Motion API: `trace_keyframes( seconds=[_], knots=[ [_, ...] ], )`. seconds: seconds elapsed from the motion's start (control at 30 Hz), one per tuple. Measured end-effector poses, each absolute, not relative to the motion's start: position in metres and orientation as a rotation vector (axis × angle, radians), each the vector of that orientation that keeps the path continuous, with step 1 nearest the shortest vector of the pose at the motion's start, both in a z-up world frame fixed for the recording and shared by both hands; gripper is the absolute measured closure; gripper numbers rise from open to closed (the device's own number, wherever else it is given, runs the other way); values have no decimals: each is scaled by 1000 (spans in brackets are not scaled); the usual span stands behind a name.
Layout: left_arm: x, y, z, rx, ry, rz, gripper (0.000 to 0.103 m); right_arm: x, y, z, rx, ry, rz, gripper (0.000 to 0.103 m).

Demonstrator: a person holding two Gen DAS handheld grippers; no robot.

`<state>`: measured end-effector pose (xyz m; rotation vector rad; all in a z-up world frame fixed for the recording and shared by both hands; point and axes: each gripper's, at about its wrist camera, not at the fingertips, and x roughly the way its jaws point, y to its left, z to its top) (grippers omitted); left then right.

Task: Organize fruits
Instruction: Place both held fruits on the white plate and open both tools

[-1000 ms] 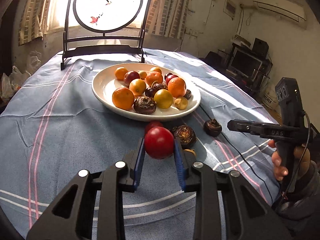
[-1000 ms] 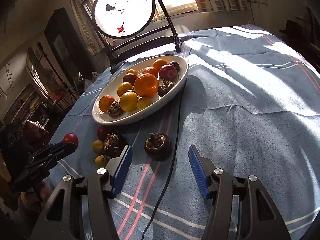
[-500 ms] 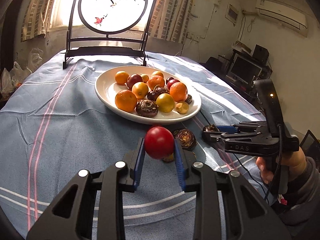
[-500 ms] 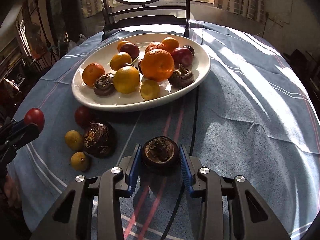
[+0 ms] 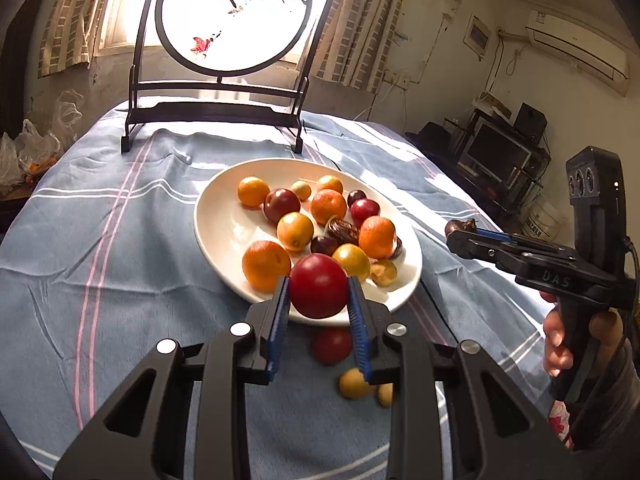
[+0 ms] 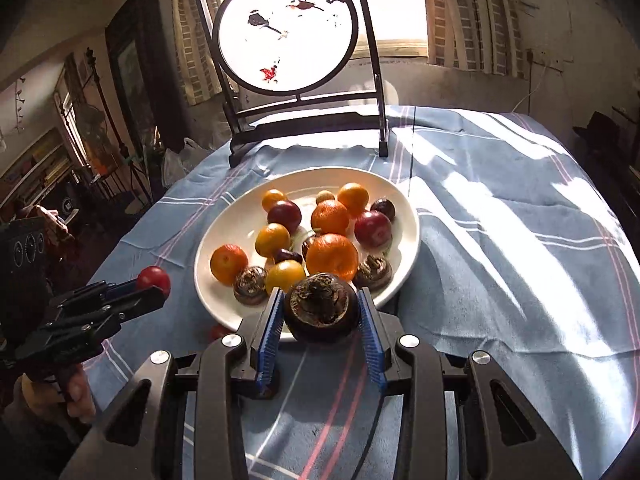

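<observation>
A white oval plate [image 5: 224,216] on the blue striped cloth holds several oranges, red plums, yellow fruits and dark brown fruits; it also shows in the right wrist view [image 6: 404,200]. My left gripper [image 5: 319,312] is shut on a red plum [image 5: 318,285], held above the plate's near rim. My right gripper [image 6: 321,320] is shut on a dark brown fruit [image 6: 321,307], lifted at the plate's near edge. A second red plum [image 5: 332,345] and two small yellow fruits [image 5: 354,383] lie on the cloth below the left gripper.
A black stand with a round painted screen [image 5: 232,16] stands at the table's far edge behind the plate. A thin black cable [image 6: 411,148] runs over the cloth beside the plate. The right gripper and hand [image 5: 532,264] show at the right of the left wrist view.
The right gripper closed on the dark brown fruit and lifted it off the cloth. Both grippers moved forward to the plate's near rim with their fruits.
</observation>
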<state>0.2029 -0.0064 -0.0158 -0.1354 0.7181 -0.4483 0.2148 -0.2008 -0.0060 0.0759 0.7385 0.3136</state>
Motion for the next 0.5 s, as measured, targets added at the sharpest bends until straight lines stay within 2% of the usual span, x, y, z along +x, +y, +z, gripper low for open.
trace_keyframes(
  seconds=[0.17,0.2,0.23,0.27,0.5],
  knots=[
    [267,-7,-16,-188,783,-407,74,269,-174,2,75,745,319,65],
    [278,-8,-20,-201,808,-405,71,276,-171,1,69,745,315,59],
    [287,-7,-23,-211,830,-402,60,278,-171,1,66,736,292,52],
    [292,-6,-26,-216,843,-390,56,276,-174,1,78,724,278,48],
    [241,1,-24,-161,793,-409,48,219,-186,-16,68,758,316,48]
  ],
)
